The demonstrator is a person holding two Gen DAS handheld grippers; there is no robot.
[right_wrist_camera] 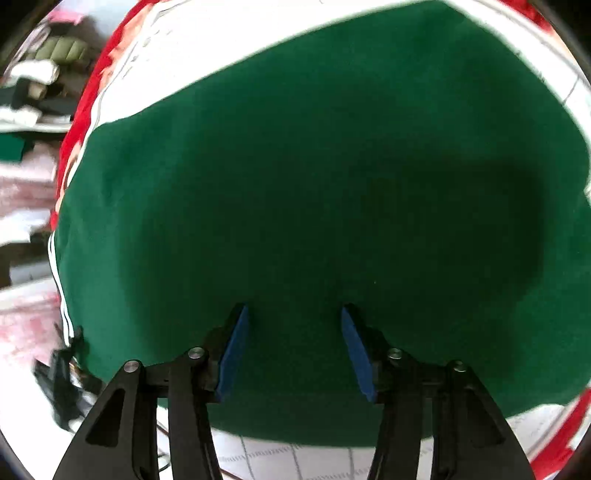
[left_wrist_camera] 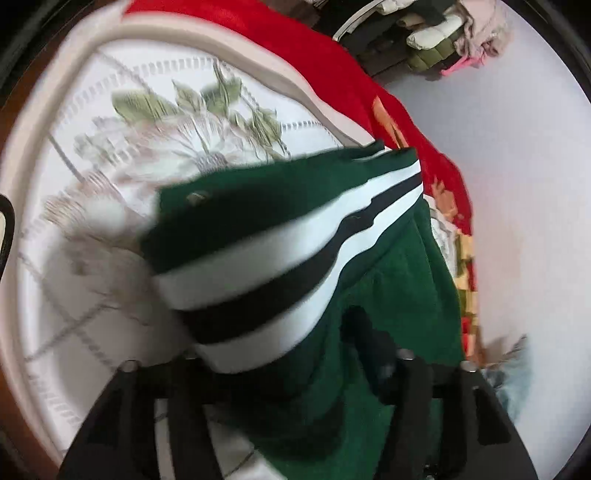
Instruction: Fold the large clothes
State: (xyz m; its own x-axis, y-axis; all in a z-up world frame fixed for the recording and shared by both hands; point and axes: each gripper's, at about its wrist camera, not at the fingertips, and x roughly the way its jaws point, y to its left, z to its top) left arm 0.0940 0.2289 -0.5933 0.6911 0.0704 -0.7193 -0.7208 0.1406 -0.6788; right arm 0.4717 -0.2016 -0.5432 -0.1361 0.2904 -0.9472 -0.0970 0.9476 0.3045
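Note:
A dark green garment (right_wrist_camera: 314, 166) lies spread over the bed and fills most of the right wrist view. My right gripper (right_wrist_camera: 293, 310) hovers over its near part, open; the blue pads (right_wrist_camera: 236, 343) stand apart with flat cloth below them. In the left wrist view the garment's end (left_wrist_camera: 388, 277), with a white and black striped band (left_wrist_camera: 295, 258), is bunched over my left gripper (left_wrist_camera: 295, 332). One dark finger (left_wrist_camera: 369, 336) shows above the green cloth and the other is hidden under the band. Whether the pads press the cloth is hidden.
The bed has a white floral quilt (left_wrist_camera: 147, 129) with a pinkish border, and a red patterned blanket (left_wrist_camera: 295, 48) hangs along its edge. Beyond the bed lie pale floor (left_wrist_camera: 498, 166) and a pile of clothes (left_wrist_camera: 443, 33). A dark blurred shape (right_wrist_camera: 62, 376) sits at the garment's striped edge.

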